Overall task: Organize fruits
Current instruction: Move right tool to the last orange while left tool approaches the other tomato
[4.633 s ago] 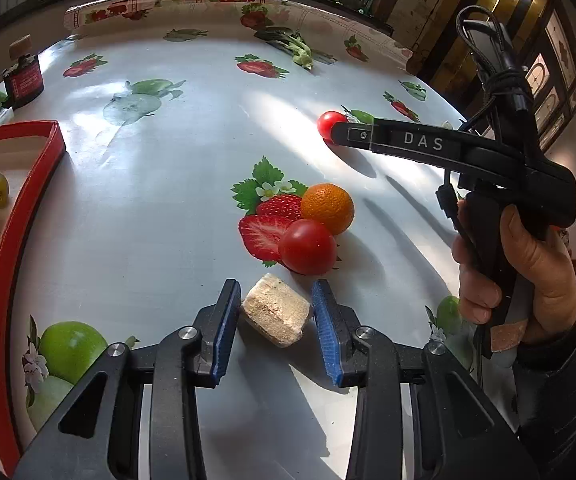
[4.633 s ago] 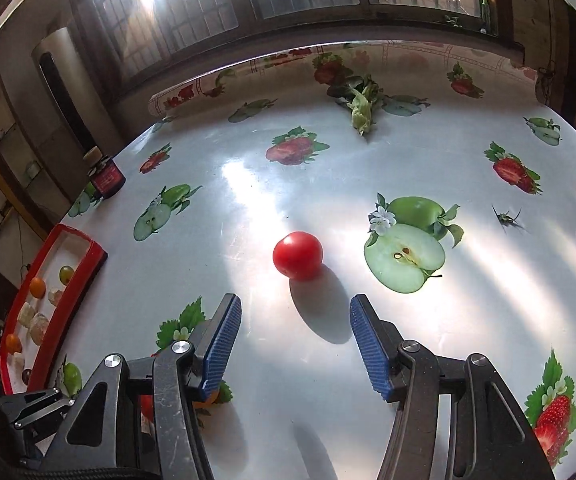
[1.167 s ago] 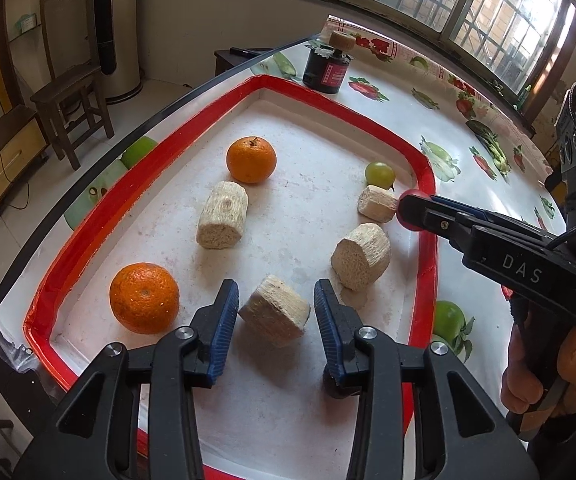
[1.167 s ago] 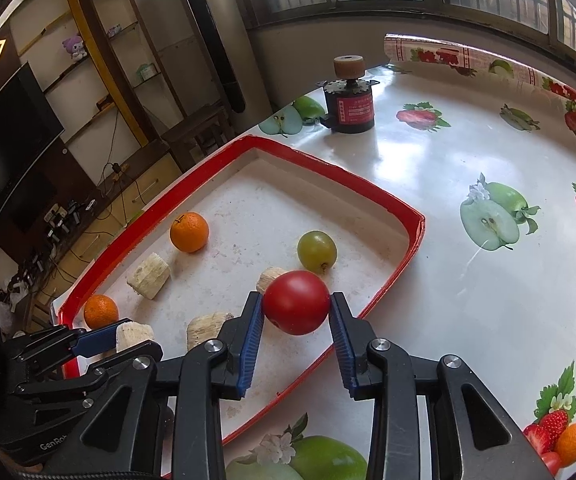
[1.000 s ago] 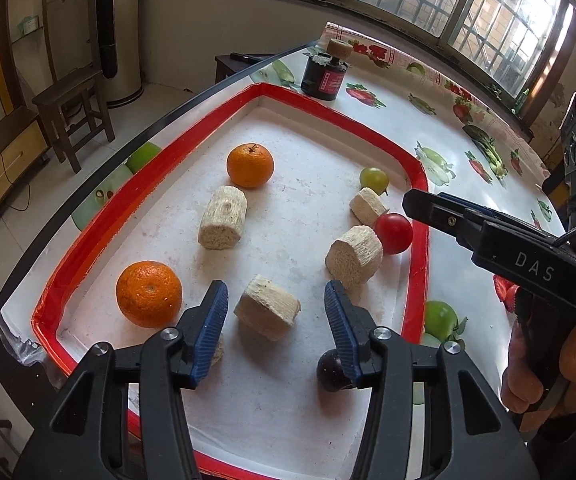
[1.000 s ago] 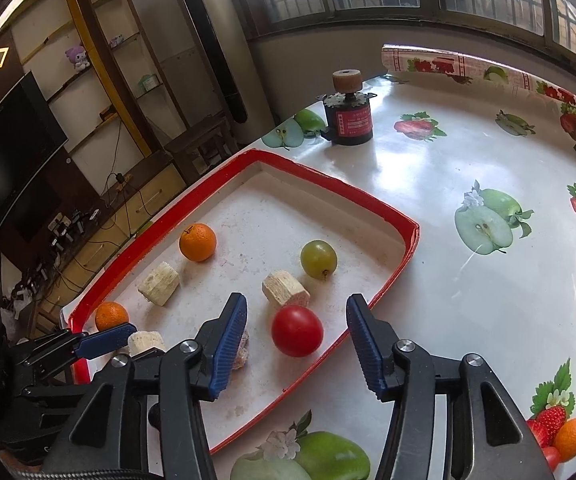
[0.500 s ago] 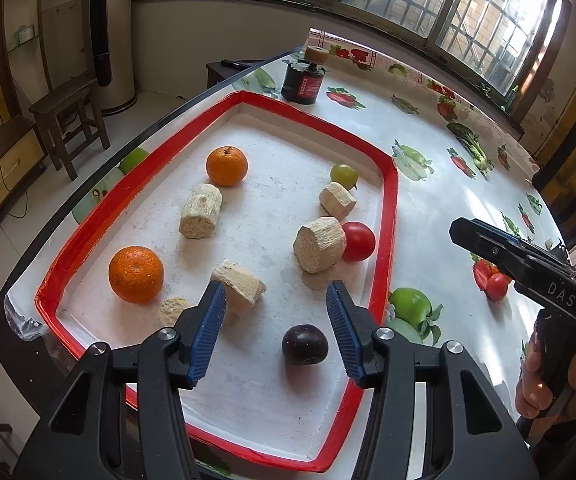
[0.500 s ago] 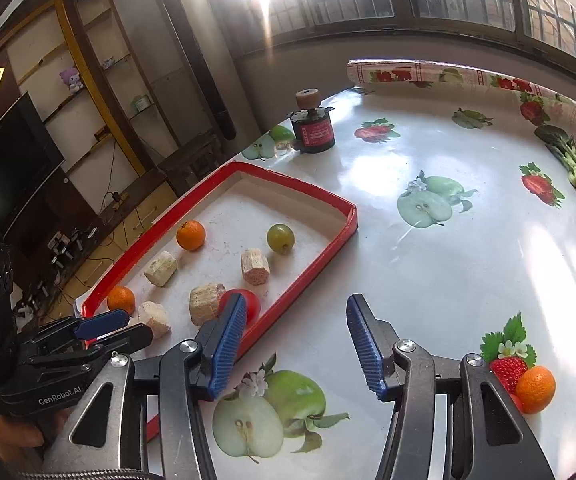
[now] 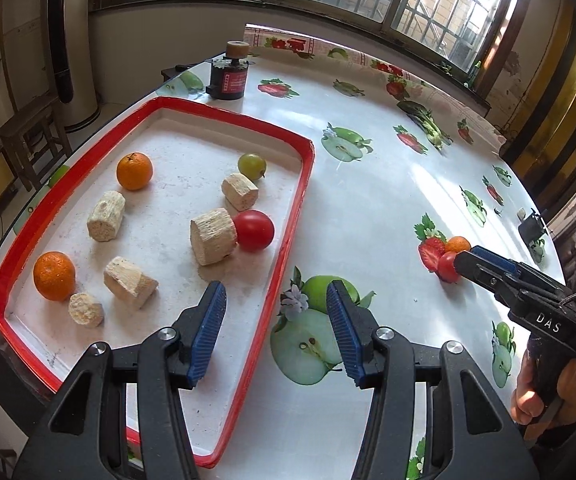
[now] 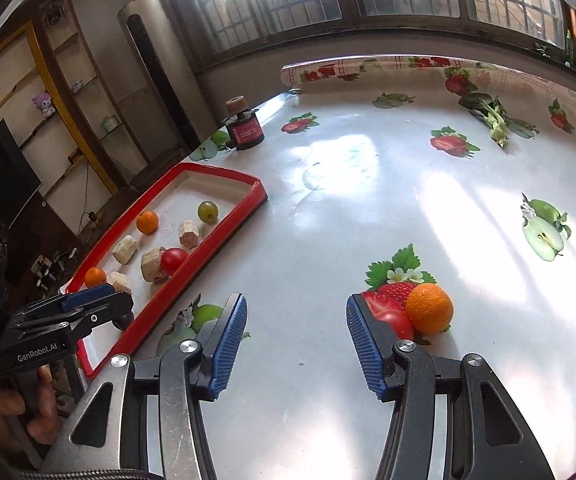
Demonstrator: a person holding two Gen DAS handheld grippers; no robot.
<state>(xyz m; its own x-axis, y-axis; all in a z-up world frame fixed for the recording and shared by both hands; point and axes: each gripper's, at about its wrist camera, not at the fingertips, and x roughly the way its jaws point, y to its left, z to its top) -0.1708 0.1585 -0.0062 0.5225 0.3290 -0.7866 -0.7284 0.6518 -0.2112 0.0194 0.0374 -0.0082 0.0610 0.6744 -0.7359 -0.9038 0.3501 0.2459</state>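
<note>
Orange point(image 10: 429, 309) and tomato point(image 10: 397, 322) touching on the tablecloth point(image 10: 327, 240) just beyond my right tongs point(image 10: 293, 342), gaping and empty, my left tongs point(image 9: 275, 332) likewise empty over the red tray's point(image 9: 293, 216) near rim, second tomato point(image 9: 254, 230) inside.

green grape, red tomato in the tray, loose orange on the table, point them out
green grape point(image 9: 252, 165), left wrist view, its middle
red tomato point(image 9: 254, 230), left wrist view, its front
orange point(image 10: 429, 309), right wrist view, its middle

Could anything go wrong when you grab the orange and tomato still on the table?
Maybe. The orange and the red tomato sit touching, so closing the right gripper on one could nudge the other and send it rolling. The printed strawberry beside them looks real and might be mistaken for fruit.
</note>
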